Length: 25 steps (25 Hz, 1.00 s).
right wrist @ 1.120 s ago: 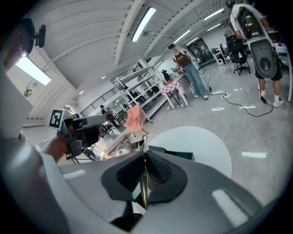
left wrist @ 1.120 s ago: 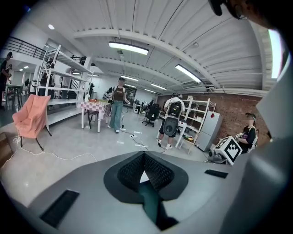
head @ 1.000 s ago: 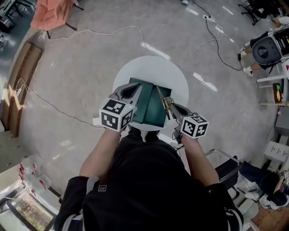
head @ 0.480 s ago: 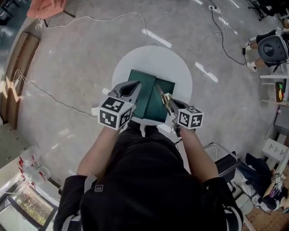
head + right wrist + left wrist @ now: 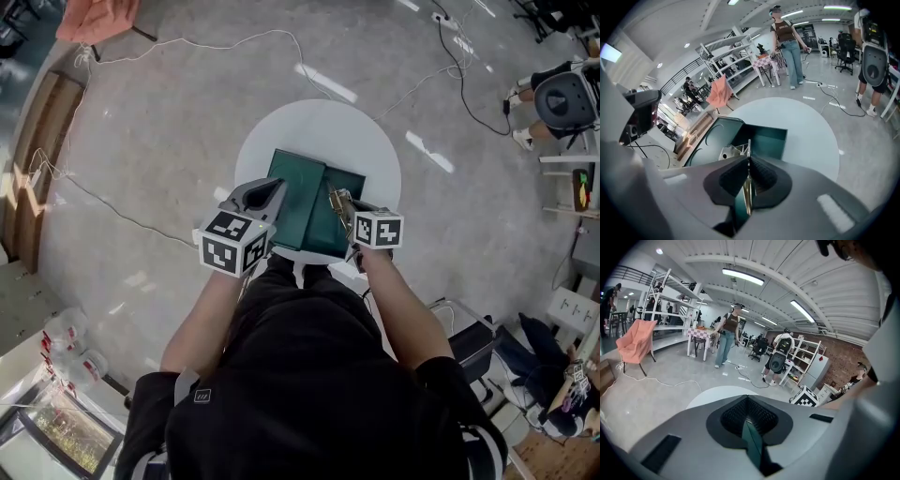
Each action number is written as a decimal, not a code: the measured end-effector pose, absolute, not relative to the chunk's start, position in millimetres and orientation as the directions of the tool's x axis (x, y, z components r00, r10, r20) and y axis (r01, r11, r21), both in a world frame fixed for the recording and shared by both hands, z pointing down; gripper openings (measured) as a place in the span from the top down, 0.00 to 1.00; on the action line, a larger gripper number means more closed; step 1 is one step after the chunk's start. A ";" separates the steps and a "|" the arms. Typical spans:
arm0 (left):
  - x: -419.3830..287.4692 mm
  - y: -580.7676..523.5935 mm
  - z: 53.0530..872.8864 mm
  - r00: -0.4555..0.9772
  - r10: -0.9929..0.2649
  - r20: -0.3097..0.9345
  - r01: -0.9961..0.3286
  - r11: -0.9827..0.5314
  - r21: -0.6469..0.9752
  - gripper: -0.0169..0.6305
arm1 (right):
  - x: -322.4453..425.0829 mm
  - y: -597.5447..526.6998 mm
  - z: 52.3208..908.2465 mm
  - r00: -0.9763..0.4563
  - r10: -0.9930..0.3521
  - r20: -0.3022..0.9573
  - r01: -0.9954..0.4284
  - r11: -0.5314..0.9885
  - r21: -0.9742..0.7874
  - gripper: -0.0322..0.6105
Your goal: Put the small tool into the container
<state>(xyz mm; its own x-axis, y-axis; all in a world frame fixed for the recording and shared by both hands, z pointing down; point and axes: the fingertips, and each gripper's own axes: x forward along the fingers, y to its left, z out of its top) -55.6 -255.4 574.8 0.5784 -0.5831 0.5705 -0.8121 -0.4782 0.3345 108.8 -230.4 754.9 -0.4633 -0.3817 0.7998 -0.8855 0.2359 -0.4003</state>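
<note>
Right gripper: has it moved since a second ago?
Yes. The right gripper, clamping the small tool, moved inward, over the green container near its right edge.

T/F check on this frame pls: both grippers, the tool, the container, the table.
1. The right gripper is shut on the small tool. True.
2. The left gripper is open and empty. False: it is shut on a thin green edge of the container.
3. The container sits on a round white table. True.
4. The container is closed. False: it is open, and its inside shows in the right gripper view.
5. The small tool lies loose on the table. False: it is held above the container.
</note>
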 end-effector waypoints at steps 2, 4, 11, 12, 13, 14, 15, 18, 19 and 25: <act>-60.8 -253.5 576.7 0.586 -0.580 0.566 -0.807 -0.481 0.342 0.97 | 96.9 -231.5 760.8 -0.431 -0.368 0.824 -0.898 0.263 -0.352 0.92; -67.7 -253.5 577.8 0.590 -0.579 0.563 -0.805 -0.481 0.348 0.97 | 84.9 -231.1 769.4 -0.399 -0.348 0.848 -0.906 0.289 -0.308 0.92; -68.1 -257.5 581.6 0.587 -0.575 0.570 -0.807 -0.468 0.360 0.97 | 65.8 -223.4 788.0 -0.338 -0.329 0.881 -0.865 0.479 -0.153 0.90; -66.0 -258.4 582.3 0.589 -0.574 0.569 -0.806 -0.467 0.363 0.97 | 66.1 -223.3 786.3 -0.339 -0.333 0.880 -0.861 0.487 -0.148 0.90; -63.9 -259.4 582.6 0.591 -0.572 0.568 -0.804 -0.468 0.366 0.97 | 67.8 -223.2 785.2 -0.340 -0.334 0.879 -0.860 0.489 -0.147 0.90; -62.2 -260.3 582.4 0.595 -0.571 0.566 -0.802 -0.471 0.368 0.97 | 70.2 -222.6 785.7 -0.342 -0.332 0.879 -0.861 0.486 -0.151 0.90; -60.9 -261.1 581.6 0.599 -0.569 0.563 -0.798 -0.475 0.370 0.97 | 72.8 -221.3 786.5 -0.345 -0.329 0.879 -0.863 0.479 -0.160 0.89; -58.7 -263.7 577.0 0.614 -0.564 0.553 -0.787 -0.492 0.373 0.97 | 77.4 -213.5 782.5 -0.353 -0.322 0.879 -0.874 0.450 -0.186 0.87; -57.9 -265.0 575.2 0.619 -0.562 0.549 -0.783 -0.497 0.374 0.97 | 77.8 -211.1 780.3 -0.356 -0.324 0.876 -0.876 0.441 -0.193 0.87; -43.6 -272.3 566.2 0.644 -0.548 0.533 -0.761 -0.533 0.371 0.97 | 77.8 -204.2 776.6 -0.395 -0.315 0.863 -0.875 0.415 -0.249 0.87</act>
<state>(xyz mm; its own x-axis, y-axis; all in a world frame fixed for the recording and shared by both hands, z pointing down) -43.6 -272.3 566.2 0.6440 -0.5484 0.5333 -0.7607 -0.5329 0.3706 77.8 -204.2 776.6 -0.3946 -0.3146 0.8633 -0.8751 0.4151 -0.2488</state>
